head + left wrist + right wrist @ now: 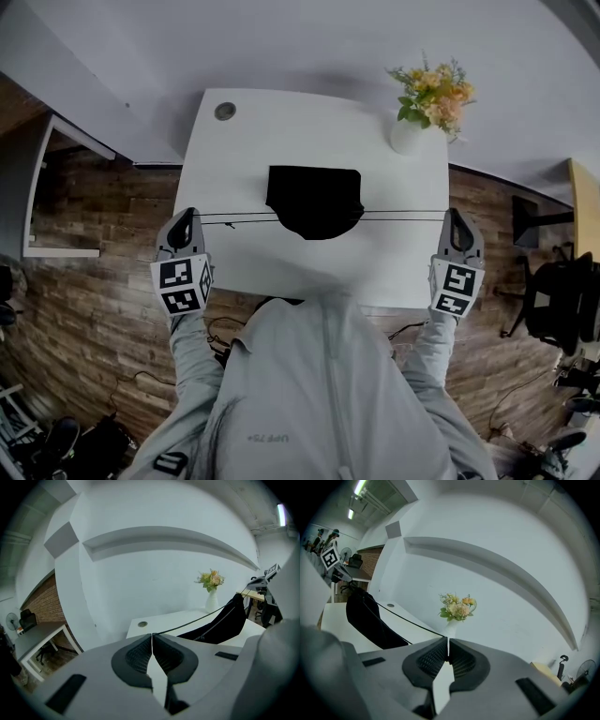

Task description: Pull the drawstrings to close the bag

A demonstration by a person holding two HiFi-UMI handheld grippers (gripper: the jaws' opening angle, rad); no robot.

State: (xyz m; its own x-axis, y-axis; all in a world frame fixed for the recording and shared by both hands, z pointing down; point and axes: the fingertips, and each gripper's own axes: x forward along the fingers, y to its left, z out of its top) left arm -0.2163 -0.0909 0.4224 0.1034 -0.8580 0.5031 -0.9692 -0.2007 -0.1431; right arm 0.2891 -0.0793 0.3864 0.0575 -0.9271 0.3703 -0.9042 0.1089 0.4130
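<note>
A black drawstring bag (pixel 314 200) lies in the middle of the white table (pixel 234 141). Its thin drawstrings (pixel 234 219) stretch taut left and right out of the bag. My left gripper (pixel 187 217) is shut on the left drawstring at the table's left edge. My right gripper (pixel 456 219) is shut on the right drawstring (pixel 403 215) at the right edge. In the left gripper view the string (pixel 197 619) runs from the closed left gripper (pixel 152 635) to the lifted bag (pixel 224 623). In the right gripper view the cord (pixel 412 623) leads from the right gripper (pixel 448 641) to the bag (pixel 368 620).
A white vase of flowers (pixel 427 108) stands at the table's far right corner, close behind the right cord. A round grommet (pixel 225 112) is set in the far left corner. A low white shelf (pixel 47 206) stands on the left, office chairs (pixel 558 300) on the right.
</note>
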